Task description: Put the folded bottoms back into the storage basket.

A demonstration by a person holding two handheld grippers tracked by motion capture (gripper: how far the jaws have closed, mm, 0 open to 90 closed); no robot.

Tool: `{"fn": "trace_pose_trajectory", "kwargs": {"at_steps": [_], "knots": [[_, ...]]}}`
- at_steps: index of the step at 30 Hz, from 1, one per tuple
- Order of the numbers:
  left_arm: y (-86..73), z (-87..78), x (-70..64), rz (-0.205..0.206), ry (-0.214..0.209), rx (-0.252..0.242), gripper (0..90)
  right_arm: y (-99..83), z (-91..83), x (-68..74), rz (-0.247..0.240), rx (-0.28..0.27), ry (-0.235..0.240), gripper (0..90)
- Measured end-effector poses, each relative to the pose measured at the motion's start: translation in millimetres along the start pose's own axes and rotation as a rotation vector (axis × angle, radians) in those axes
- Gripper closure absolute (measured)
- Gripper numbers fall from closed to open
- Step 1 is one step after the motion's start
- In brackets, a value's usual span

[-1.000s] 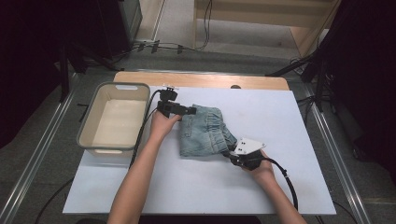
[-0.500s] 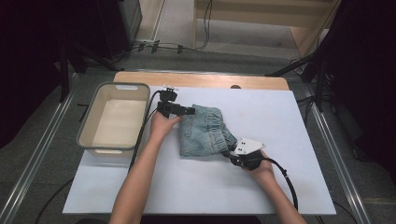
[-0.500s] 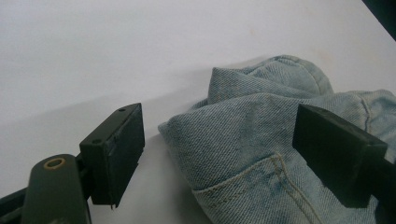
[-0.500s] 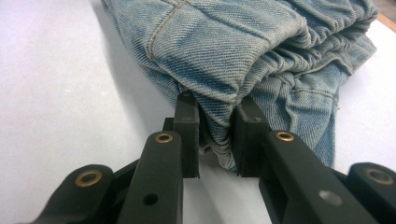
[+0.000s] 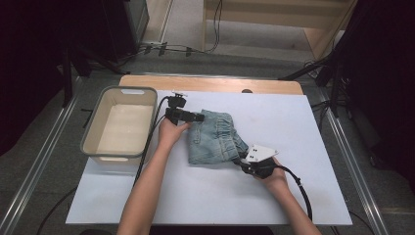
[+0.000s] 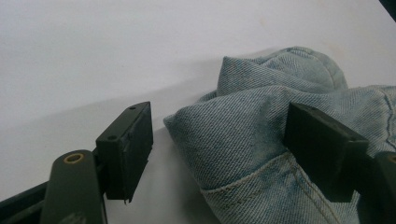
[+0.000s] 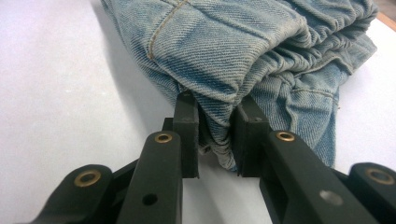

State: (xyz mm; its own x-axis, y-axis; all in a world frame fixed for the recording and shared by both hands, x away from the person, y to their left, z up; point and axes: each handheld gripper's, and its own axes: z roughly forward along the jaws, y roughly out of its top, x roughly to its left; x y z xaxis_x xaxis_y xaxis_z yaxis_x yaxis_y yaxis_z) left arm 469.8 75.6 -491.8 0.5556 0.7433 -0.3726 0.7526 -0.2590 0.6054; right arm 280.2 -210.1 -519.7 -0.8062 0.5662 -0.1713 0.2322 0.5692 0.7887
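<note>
One folded pair of faded light-blue denim jeans (image 5: 215,138) is lying on the white tabletop (image 5: 303,142), stretched between the two sets of jaws, with a grey plastic tub (image 5: 120,125) sitting well apart beyond the left hand. The right gripper (image 7: 215,135) is pinching a bunched fold at the near corner of the denim; its jaws are standing narrow with several layers of cloth squeezed between the pads, the rest of the garment spreading ahead of them. The left gripper (image 6: 224,149) is standing wide open at the opposite far corner: a rounded folded edge with a stitched seam is sitting in the gap, the right-hand jaw is resting against or just beside the cloth, and the left-hand jaw is hanging apart from it over bare tabletop.

Handling judgement: soft and limp but thick, fairly heavy for cloth, not fragile, not slippery — the twill should be giving good friction. It is likely sagging and unfolding if lifted from one corner alone, so both corners are needing support. The best holds are looking like the thick hemmed or seamed edges, taking all layers at once; pinching only the top layer is risking the fold peeling open. The left jaws are probably needing to push a little deeper over the edge before closing.
</note>
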Motion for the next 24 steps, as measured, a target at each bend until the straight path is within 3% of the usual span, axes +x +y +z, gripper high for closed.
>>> {"fn": "trace_pose_trajectory", "kwargs": {"at_steps": [10,20,24], "knots": [[-2.8,4.7,2.0,-0.014,-0.033,0.022,34.9,0.1,0.0,0.1,-0.001,0.0,0.0,73.5],[-4.4,6.8,1.1,0.001,-0.029,0.023,42.1,0.3,0.1,0.5,-0.001,0.001,-0.003,73.5],[-5.3,7.8,-0.2,0.006,-0.032,0.022,48.8,0.3,0.1,0.7,-0.002,0.001,-0.005,73.5]]}}
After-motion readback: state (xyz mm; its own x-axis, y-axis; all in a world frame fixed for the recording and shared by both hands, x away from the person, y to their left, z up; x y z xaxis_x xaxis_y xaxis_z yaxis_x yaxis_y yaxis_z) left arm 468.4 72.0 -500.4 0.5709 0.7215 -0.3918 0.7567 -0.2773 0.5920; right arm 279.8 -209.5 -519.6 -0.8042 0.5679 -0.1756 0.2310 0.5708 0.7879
